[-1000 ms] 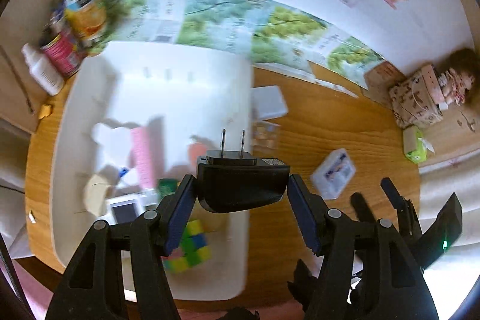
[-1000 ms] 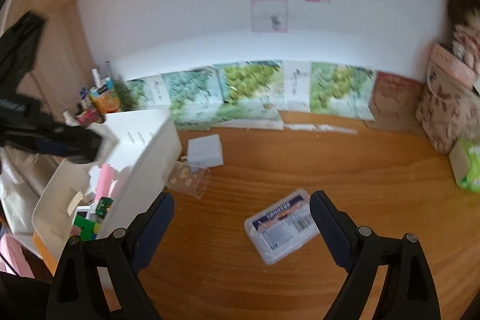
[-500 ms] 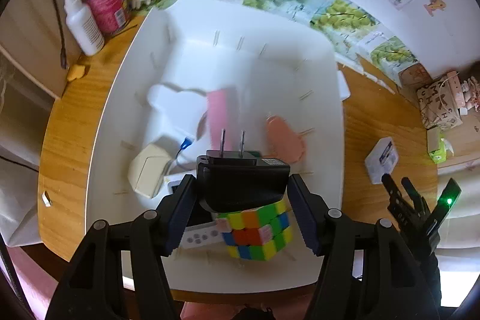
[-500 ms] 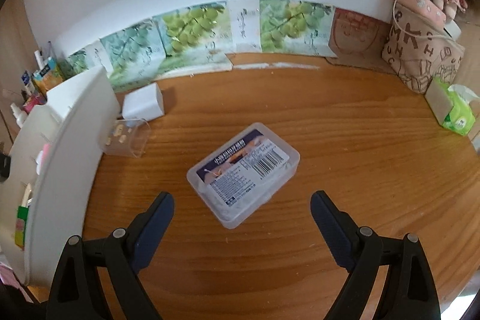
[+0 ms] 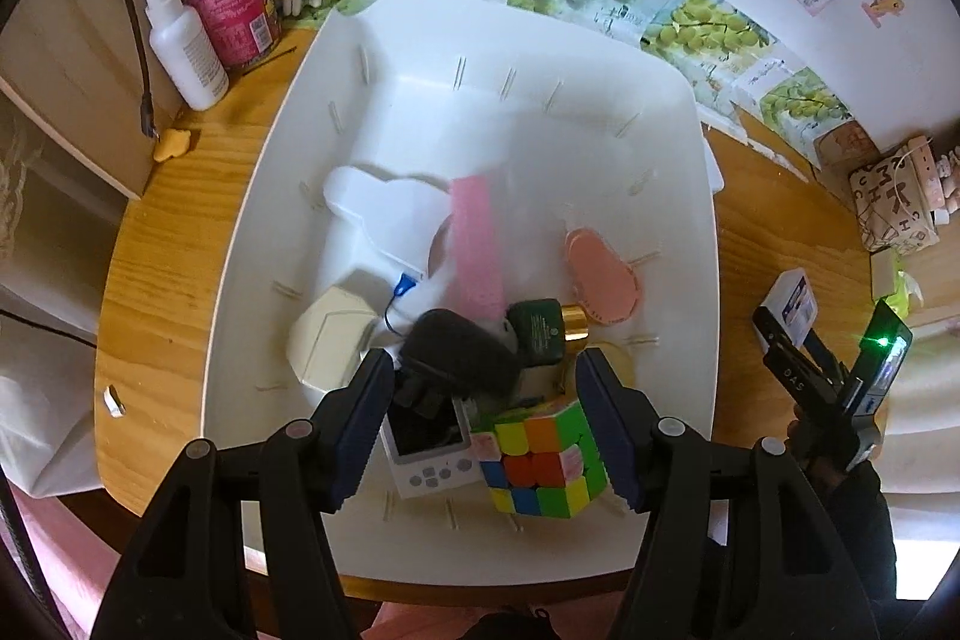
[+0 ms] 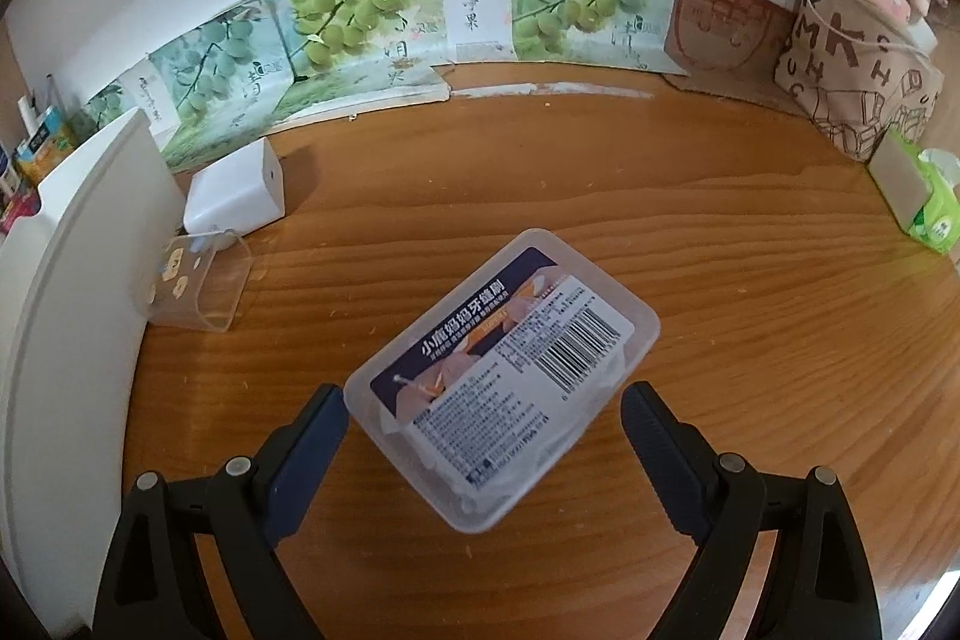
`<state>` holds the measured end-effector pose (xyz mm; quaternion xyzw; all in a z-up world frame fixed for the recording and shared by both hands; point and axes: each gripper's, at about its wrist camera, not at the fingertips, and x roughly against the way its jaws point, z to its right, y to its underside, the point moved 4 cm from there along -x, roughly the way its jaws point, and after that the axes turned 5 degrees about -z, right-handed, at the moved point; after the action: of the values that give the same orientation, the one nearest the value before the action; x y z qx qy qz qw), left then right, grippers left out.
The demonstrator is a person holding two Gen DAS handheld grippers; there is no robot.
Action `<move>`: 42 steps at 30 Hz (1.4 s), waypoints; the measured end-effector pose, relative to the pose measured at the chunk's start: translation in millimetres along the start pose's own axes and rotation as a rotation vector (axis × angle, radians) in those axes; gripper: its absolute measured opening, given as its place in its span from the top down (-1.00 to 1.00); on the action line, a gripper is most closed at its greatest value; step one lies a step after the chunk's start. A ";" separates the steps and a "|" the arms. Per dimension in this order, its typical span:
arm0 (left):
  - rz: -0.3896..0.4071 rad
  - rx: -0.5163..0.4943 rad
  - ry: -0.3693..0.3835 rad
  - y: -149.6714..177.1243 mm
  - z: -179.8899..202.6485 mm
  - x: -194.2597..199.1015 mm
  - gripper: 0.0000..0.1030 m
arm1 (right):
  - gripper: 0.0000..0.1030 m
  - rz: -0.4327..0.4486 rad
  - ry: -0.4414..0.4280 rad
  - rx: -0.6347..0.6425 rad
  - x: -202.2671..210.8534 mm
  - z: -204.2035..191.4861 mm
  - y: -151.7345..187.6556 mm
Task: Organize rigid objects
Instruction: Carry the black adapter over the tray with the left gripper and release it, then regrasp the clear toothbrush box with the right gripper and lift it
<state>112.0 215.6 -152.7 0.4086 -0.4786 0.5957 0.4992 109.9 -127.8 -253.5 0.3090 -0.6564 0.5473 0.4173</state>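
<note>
A wooden desk (image 6: 720,280) is set against a white wall, with grape-printed cartons leaned along its back edge.

In the right wrist view, a clear plastic box (image 6: 501,376) lies flat on the desk, turned at an angle. It is placed between the two dark fingers of the right gripper (image 6: 483,430), whose jaws are spread wide. The left finger is seen just at the box's near corner, though whether it touches cannot be told; the right finger is kept clear of the box. The box is rectangular with rounded corners, and its lid is covered by a label with a dark blue band, Chinese lettering and a barcode. To the left, a small white block and a clear open holder are found beside the wall of a white bin (image 5: 690,196).

In the left wrist view, the bin is seen from above. The left gripper (image 5: 483,424) is held over its near end with the jaws apart and nothing clamped. A black plug adapter (image 5: 459,352) lies loose in the bin just ahead of the fingers, resting on a white handheld game console (image 5: 429,454). A multicoloured puzzle cube (image 5: 543,466) is lodged between the fingers, closer to the right finger. A dark green bottle with a gold cap, a pink strip and a peach oval brush are also held in the bin.
</note>
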 end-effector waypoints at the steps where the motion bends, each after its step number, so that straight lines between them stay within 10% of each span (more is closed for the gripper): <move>1: 0.003 -0.002 -0.004 -1.3 -0.2 0.7 -0.34 | -0.81 0.000 0.001 -0.002 -1.2 -0.8 -0.7; 21: -0.001 -0.075 -0.006 -18.1 5.1 0.1 -0.34 | -0.36 0.047 0.014 -0.098 -0.8 4.1 -6.8; 42: 0.036 -0.147 0.040 -10.1 6.7 9.7 -0.34 | -0.24 0.226 -0.188 0.021 106.5 -70.1 -15.5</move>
<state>120.3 211.4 -140.3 0.3502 -0.5181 0.5759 0.5265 89.0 -57.1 -148.3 0.2874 -0.7173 0.5663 0.2866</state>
